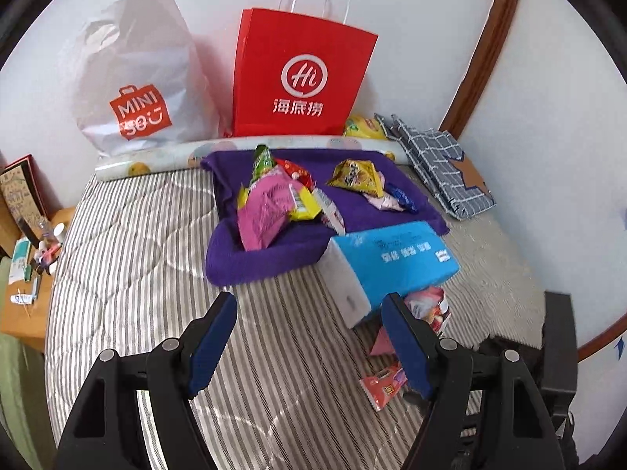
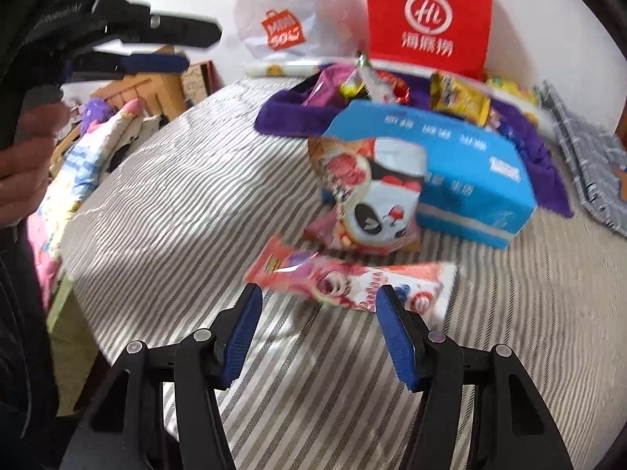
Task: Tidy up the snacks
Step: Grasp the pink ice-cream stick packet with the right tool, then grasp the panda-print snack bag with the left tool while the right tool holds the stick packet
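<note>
Two handheld grippers point across a bed covered in a grey-and-white striped quilt (image 1: 129, 243). The left gripper (image 1: 309, 337) has its blue-padded fingers spread wide with nothing between them, over bare quilt. The right gripper (image 2: 319, 329) is equally wide and holds nothing; its fingertips sit just short of a long red-and-white snack packet (image 2: 352, 282) lying flat on the quilt.

Just beyond that packet, a panda-printed snack bag (image 2: 372, 196) leans against a blue tissue box (image 2: 470, 168). In the left view, a small red wrapper (image 1: 382, 385) lies beside the right-hand finger.

Behind the box, a purple fabric tray (image 1: 270, 254) holds a pink packet (image 1: 264, 211), a yellow packet (image 1: 356, 178) and other wrappers, partly piled.

Broad open quilt lies to the left of the tray, running to the bed's left edge, where a wooden nightstand (image 1: 23, 305) stands. To the right, folded checked cloth (image 1: 443, 164) lies near the wall.

Farthest back, a rolled sheet (image 1: 156, 158) lies along the wall edge, with a white Miniso bag (image 1: 137, 78) and a red paper bag (image 1: 301, 74) standing against the wall.
</note>
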A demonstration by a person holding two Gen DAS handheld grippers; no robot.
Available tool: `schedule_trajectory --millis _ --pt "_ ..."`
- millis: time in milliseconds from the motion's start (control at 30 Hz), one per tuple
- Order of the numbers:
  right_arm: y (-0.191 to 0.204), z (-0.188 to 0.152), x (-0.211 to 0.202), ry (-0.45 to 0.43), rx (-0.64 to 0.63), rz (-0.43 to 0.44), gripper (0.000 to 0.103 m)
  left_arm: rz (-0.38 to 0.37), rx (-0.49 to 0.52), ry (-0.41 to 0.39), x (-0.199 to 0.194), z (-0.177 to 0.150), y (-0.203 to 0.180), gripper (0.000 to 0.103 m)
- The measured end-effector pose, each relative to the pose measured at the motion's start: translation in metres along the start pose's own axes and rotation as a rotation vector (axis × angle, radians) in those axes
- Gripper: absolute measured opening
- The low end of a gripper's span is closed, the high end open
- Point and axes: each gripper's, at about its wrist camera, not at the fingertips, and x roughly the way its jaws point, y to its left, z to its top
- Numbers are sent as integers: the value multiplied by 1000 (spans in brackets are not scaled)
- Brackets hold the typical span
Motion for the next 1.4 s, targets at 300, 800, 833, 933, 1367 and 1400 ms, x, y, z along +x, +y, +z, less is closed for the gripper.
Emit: schedule_trajectory --millis 300,800,833,933,1367,1400 --pt "-1 5 15 -46 -103 9 72 33 15 8 -3 -7 -1 75" --pt "6 11 42 63 -201 106 90 5 17 34 6 -15 -8 75" --pt "5 10 40 57 -198 114 87 2 16 32 6 -16 -7 75" --pt "1 5 34 62 -198 104 76 -3 12 30 5 -17 -5 75" --pt "-16 -34 -1 -31 -68 -20 24 -34 16 49 18 -31 -18 75" --pt "-19 -37 -4 -37 -48 -24 24 -30 18 54 20 -34 -21 75"
